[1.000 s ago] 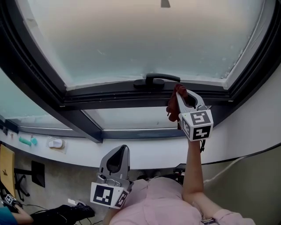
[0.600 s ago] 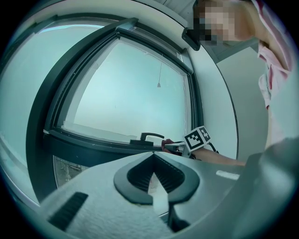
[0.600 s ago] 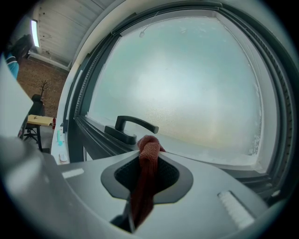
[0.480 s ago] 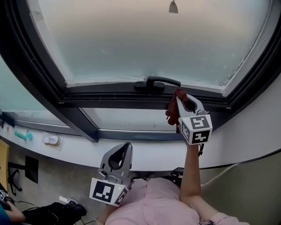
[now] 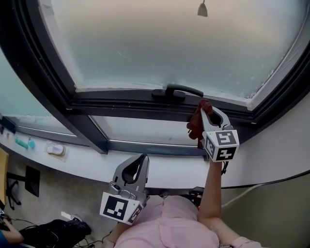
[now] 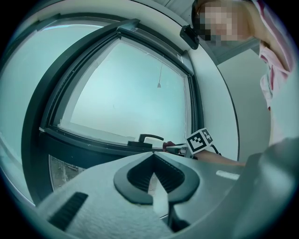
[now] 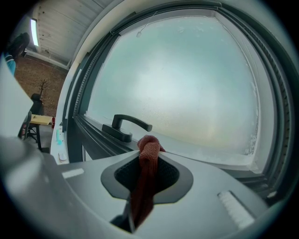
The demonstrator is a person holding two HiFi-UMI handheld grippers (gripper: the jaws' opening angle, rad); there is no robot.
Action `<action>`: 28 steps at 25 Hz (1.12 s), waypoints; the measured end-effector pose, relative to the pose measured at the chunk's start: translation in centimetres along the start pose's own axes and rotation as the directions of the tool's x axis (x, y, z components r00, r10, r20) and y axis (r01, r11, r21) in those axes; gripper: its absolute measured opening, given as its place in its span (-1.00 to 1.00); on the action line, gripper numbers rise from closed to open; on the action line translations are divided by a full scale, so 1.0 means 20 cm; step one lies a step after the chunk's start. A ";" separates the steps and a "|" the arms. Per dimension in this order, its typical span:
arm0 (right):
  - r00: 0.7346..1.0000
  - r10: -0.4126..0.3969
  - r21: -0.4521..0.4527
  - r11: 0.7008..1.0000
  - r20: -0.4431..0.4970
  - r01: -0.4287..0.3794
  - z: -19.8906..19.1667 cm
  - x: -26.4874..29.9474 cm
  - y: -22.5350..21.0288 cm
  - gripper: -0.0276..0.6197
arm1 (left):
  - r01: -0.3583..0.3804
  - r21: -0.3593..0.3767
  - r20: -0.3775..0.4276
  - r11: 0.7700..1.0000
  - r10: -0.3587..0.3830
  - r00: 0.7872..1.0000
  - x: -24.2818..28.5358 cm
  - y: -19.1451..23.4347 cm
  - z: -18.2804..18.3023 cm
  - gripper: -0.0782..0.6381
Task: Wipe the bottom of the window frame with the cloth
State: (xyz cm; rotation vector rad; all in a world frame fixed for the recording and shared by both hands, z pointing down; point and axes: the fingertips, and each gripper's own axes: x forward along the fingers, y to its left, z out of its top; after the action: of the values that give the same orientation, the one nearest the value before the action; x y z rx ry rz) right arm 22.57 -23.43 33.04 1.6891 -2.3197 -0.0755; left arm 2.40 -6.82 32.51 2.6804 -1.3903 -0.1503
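Observation:
My right gripper (image 5: 205, 107) is shut on a dark red cloth (image 5: 196, 122), which bunches at the jaw tips (image 7: 148, 145) and hangs down between them. It is held up at the dark bottom rail of the window frame (image 5: 121, 101), just right of the black window handle (image 5: 177, 91). In the right gripper view the handle (image 7: 126, 127) lies a little left of the cloth. My left gripper (image 5: 140, 162) is shut and holds nothing, low near the person's chest, below the white sill (image 5: 160, 167).
Frosted glass (image 5: 160, 43) fills the sash above the rail. A lower pane (image 5: 145, 130) sits under it, with a dark mullion (image 5: 89, 131) at its left. Small objects (image 5: 55, 149) lie on the sill at far left. A pull cord end (image 5: 202, 9) hangs at the top.
The right gripper with the cloth has shifted slightly right and down along the frame. The left gripper barely moved.

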 end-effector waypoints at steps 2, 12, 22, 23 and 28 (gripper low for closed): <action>1.000 -0.006 -0.003 1.000 -0.003 0.006 0.00 -0.01 -0.01 -0.73 | 0.010 -0.007 -0.006 1.000 -0.010 1.000 0.01 -0.01 -0.01 -0.78; 0.999 -0.029 -0.012 1.000 -0.025 0.029 -0.02 -0.03 -0.08 -0.73 | 0.032 -0.018 -0.022 0.999 -0.032 0.999 0.03 -0.05 -0.03 -0.78; 1.000 -0.021 -0.034 0.999 -0.008 0.021 -0.01 -0.04 -0.08 -0.73 | 0.049 -0.027 -0.043 0.998 -0.050 0.998 0.13 -0.08 -0.06 -0.78; 1.000 -0.014 -0.033 0.999 -0.006 0.014 -0.01 -0.04 -0.08 -0.73 | 0.053 -0.029 -0.045 0.998 -0.054 0.998 0.15 -0.09 -0.07 -0.78; 1.000 0.015 -0.026 1.000 0.007 -0.015 -0.02 -0.04 -0.11 -0.73 | 0.074 -0.037 -0.057 0.997 -0.076 0.995 0.24 -0.14 -0.11 -0.78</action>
State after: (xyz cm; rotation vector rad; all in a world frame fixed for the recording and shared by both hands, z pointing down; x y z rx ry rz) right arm 24.98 -23.30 32.79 1.6621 -2.3258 -0.1081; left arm 7.70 -8.93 34.08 2.6870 -1.2594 -0.1012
